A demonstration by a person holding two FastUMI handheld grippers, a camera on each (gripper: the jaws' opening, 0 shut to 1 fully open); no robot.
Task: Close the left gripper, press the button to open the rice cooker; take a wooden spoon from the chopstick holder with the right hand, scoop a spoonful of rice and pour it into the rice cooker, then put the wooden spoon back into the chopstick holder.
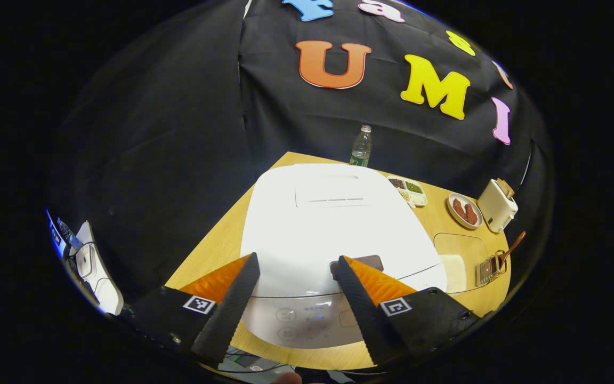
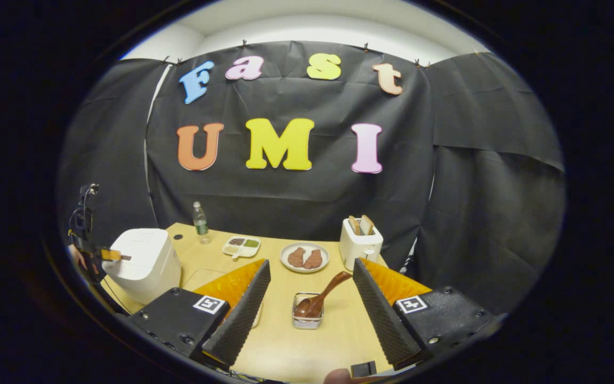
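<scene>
While the left gripper (image 1: 296, 269) hung with jaws spread over the rice cooker (image 1: 333, 224), left gripper view showed one white cooker, lid down, dark button (image 1: 363, 262) at its front edge, on the tabletop (image 1: 216, 250). Right gripper view: right gripper (image 2: 311, 274) also spread wide, empty; one wooden spoon (image 2: 322, 298) leaned in one chopstick holder (image 2: 307, 314) between its fingers, farther off.

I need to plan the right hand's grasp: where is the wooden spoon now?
In the right gripper view, the wooden spoon stands tilted in the chopstick holder, on the table straight ahead between the open right gripper's fingers, in front of the plate.
</scene>
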